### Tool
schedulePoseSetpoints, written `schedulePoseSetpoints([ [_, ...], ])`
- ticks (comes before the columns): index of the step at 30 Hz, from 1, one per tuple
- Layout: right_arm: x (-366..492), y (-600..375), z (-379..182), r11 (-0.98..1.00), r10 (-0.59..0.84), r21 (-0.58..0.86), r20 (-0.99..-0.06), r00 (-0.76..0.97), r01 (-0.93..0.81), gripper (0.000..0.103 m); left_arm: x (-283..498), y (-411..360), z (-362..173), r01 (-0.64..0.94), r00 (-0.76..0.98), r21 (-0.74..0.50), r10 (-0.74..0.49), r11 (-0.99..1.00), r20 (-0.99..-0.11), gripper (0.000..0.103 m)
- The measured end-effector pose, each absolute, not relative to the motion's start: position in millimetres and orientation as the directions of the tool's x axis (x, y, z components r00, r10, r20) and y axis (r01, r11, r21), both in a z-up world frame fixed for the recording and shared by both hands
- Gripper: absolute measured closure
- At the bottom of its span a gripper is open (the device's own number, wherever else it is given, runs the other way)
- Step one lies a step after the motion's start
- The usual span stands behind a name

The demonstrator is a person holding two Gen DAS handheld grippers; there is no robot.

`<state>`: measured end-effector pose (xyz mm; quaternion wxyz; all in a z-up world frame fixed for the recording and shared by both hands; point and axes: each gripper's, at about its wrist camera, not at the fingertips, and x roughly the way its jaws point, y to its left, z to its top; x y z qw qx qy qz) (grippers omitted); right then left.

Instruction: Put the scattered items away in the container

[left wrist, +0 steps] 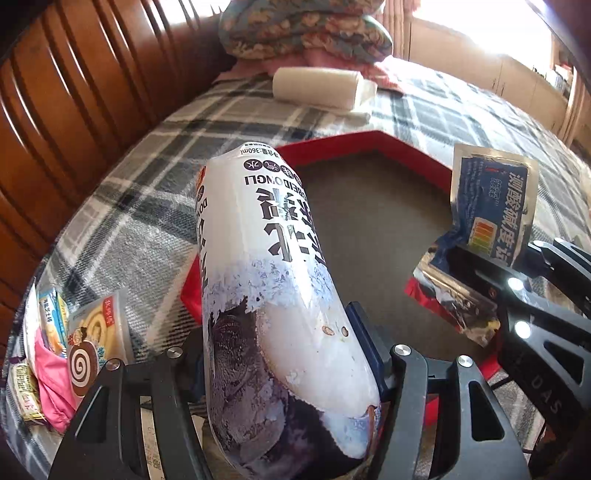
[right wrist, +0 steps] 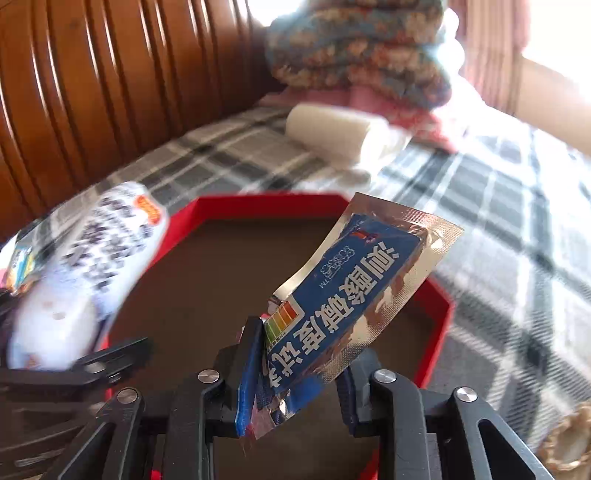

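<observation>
My left gripper [left wrist: 284, 373] is shut on a white drink bottle [left wrist: 273, 295] with black lettering, held above the left edge of the red octagonal tray [left wrist: 369, 138]. The bottle also shows blurred at the left of the right wrist view [right wrist: 85, 269]. My right gripper [right wrist: 299, 391] is shut on a blue and silver foil packet [right wrist: 351, 295], held over the tray [right wrist: 258, 201]. The packet [left wrist: 487, 206] and right gripper [left wrist: 491, 273] show at the right of the left wrist view.
Several snack packets [left wrist: 88, 347] and a pink item [left wrist: 51, 384] lie on the plaid blanket [left wrist: 147, 206] left of the tray. A white roll [left wrist: 317, 86] and folded bedding [left wrist: 303, 29] lie behind it. A wooden headboard [left wrist: 74, 92] runs along the left.
</observation>
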<state>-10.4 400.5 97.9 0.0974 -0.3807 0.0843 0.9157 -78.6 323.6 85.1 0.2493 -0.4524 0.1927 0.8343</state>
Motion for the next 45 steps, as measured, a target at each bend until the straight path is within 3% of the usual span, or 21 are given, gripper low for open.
schedulePoseSetpoints([
  [3, -12.2, 396.8, 87.9, -0.968, 0.148, 0.033, -0.727, -0.671, -0.249, 0.068, -80.3, 324.3, 80.3, -0.58, -0.442, 0.062, 0.25, -0.813, -0.861, 0.036],
  [6, -12.1, 397.4, 81.0, -0.968, 0.151, 0.022, -0.747, -0.648, -0.251, 0.064, -80.2, 326.0, 81.2, -0.555, -0.491, 0.122, 0.205, -0.823, -0.847, 0.034],
  [7, -11.6, 397.7, 79.1, -0.965, 0.16, 0.017, -0.752, -0.64, -0.26, 0.054, -81.9, 324.2, 81.3, -0.545, -0.51, 0.155, 0.179, -0.824, -0.841, 0.032],
  [8, -11.5, 400.0, 77.8, -0.959, 0.181, 0.005, -0.755, -0.63, -0.282, 0.042, -83.2, 323.1, 81.6, -0.532, -0.534, 0.189, 0.153, -0.825, -0.832, 0.024],
  [9, -9.6, 402.7, 76.7, -0.952, 0.202, -0.003, -0.756, -0.623, -0.306, 0.036, -85.5, 320.8, 82.2, -0.515, -0.56, 0.221, 0.13, -0.829, -0.818, 0.013],
  [10, -7.3, 406.8, 76.8, -0.947, 0.211, 0.002, -0.752, -0.624, -0.322, 0.028, -85.3, 317.5, 84.9, -0.495, -0.588, 0.244, 0.115, -0.834, -0.801, 0.008],
  [14, 8.0, 421.7, 86.7, -0.933, 0.055, 0.226, -0.677, -0.734, -0.279, 0.004, -82.6, 301.1, 99.2, -0.478, -0.611, 0.203, 0.158, -0.854, -0.776, 0.006],
  [15, 11.4, 423.4, 90.4, -0.922, 0.027, 0.279, -0.645, -0.764, -0.268, 0.002, -81.0, 298.1, 102.5, -0.478, -0.612, 0.196, 0.165, -0.856, -0.773, 0.005],
  [18, 14.8, 420.2, 100.8, -0.916, 0.015, 0.314, -0.596, -0.803, -0.25, 0.001, -74.7, 284.8, 115.1, -0.469, -0.629, 0.184, 0.18, -0.864, -0.756, 0.005],
  [25, 16.6, 373.9, 119.9, -0.98, 0.067, 0.113, -0.589, -0.805, -0.165, 0.0, -38.6, 201.7, 149.1, -0.324, -0.773, 0.278, 0.084, -0.904, -0.629, 0.0],
  [29, 28.3, 322.8, 127.5, -0.994, -0.023, 0.098, -0.574, -0.818, -0.041, 0.0, -24.8, 137.3, 149.4, -0.297, -0.737, 0.272, 0.039, -0.915, -0.675, 0.0],
  [38, 68.8, 176.2, 119.7, -0.996, -0.079, -0.001, -0.539, -0.839, 0.094, 0.0, 17.1, 2.4, 107.5, -0.171, -0.665, 0.04, 0.085, -0.984, -0.742, 0.0],
  [45, 54.8, 114.0, 38.1, -0.976, 0.066, -0.194, -0.692, -0.719, 0.097, 0.0, 17.0, -48.7, 46.3, -0.078, -0.562, -0.184, 0.195, -0.98, -0.803, 0.0],
])
